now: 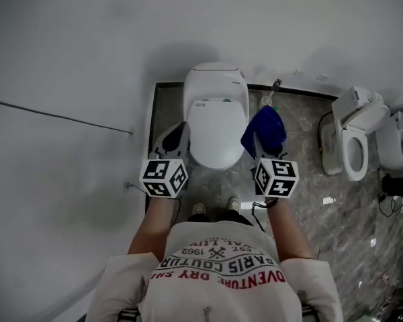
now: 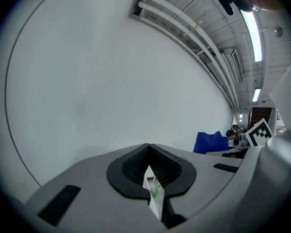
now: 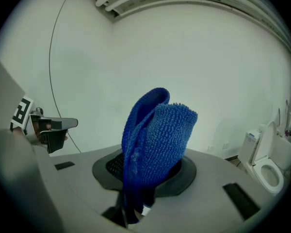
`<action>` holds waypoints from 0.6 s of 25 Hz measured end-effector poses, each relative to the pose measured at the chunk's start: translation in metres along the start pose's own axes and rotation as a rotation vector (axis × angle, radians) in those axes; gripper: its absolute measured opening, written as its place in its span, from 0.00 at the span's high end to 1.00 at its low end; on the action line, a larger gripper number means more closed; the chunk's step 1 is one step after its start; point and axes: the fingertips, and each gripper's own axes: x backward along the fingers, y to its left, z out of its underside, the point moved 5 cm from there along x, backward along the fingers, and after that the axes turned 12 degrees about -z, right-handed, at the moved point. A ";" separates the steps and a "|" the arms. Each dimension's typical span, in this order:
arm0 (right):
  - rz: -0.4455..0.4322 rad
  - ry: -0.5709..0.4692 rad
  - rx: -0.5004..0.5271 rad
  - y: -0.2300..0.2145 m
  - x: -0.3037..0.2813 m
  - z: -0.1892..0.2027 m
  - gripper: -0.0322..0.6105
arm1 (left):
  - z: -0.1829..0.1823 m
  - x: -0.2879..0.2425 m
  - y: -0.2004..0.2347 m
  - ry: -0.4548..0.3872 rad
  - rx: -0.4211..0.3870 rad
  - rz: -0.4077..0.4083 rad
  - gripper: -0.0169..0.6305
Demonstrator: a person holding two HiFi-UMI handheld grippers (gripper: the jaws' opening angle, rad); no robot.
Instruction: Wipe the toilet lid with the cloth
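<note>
The white toilet [image 1: 215, 123] stands against the wall below me with its lid [image 1: 217, 134] down. My right gripper [image 1: 264, 147] is raised at the lid's right side, shut on a folded blue cloth [image 1: 264, 129] that sticks up from its jaws [image 3: 155, 140]. My left gripper [image 1: 176, 138] is held at the lid's left side, at about the same height. In the left gripper view its jaws [image 2: 150, 174] are pressed together with nothing between them, facing a bare white wall. Both grippers hang in the air, clear of the toilet.
Two more white toilets [image 1: 352, 139] [image 1: 391, 139] stand to the right on the marbled floor, one with its lid up [image 3: 269, 171]. A toilet brush [image 1: 273, 92] leans near the wall. The white wall fills the left and far side. My feet [image 1: 215, 208] are just before the bowl.
</note>
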 end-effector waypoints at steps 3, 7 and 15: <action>0.039 -0.058 0.026 0.012 0.018 -0.008 0.79 | -0.011 0.021 0.007 -0.026 -0.011 0.004 0.97; 0.054 -0.097 0.090 0.025 0.026 -0.017 0.79 | -0.033 0.035 0.014 -0.089 -0.093 -0.008 0.96; 0.058 -0.130 0.159 0.050 0.023 -0.011 0.79 | -0.042 0.053 0.023 -0.163 -0.176 -0.005 0.97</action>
